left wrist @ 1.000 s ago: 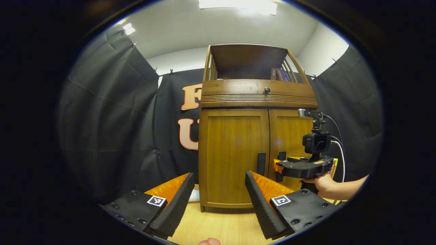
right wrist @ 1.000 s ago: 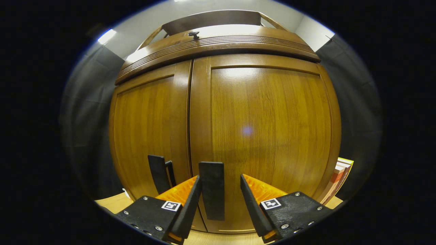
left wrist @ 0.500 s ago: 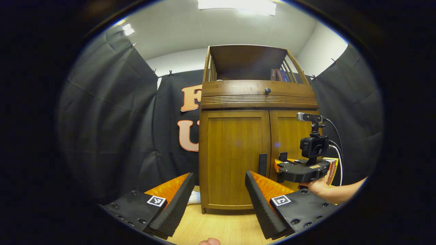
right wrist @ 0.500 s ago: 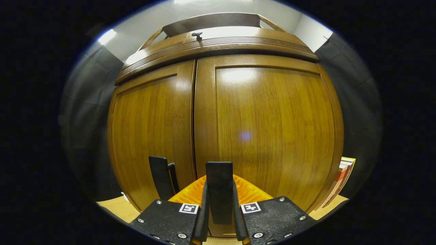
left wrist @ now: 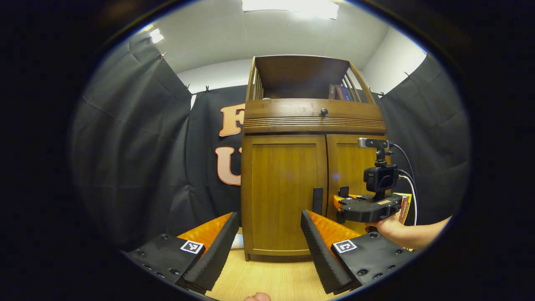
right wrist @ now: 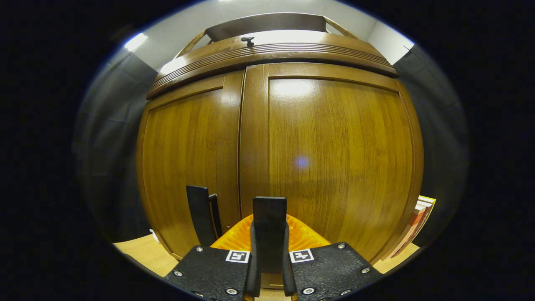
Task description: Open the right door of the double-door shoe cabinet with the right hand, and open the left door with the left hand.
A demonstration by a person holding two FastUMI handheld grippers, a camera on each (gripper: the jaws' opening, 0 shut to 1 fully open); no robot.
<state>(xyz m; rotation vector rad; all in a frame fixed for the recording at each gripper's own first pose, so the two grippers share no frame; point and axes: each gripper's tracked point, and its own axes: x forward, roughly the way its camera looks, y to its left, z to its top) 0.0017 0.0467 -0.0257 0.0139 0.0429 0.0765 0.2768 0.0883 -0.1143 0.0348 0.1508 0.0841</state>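
Now R gripper (right wrist: 268, 267) clamps right door handle (right wrist: 269, 217); L gripper (left wrist: 267, 246) wide open.

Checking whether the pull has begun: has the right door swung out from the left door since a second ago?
No. In the right gripper view the right door sits flush beside the left door, seam unchanged; the right gripper has closed on its handle.

Right tongs (right wrist: 268, 267) clamped together, held level; left tongs (left wrist: 266, 246) spread wide.

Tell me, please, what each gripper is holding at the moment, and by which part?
The right gripper is clamped on the right door's handle, low down. The left gripper is open, holding nothing.
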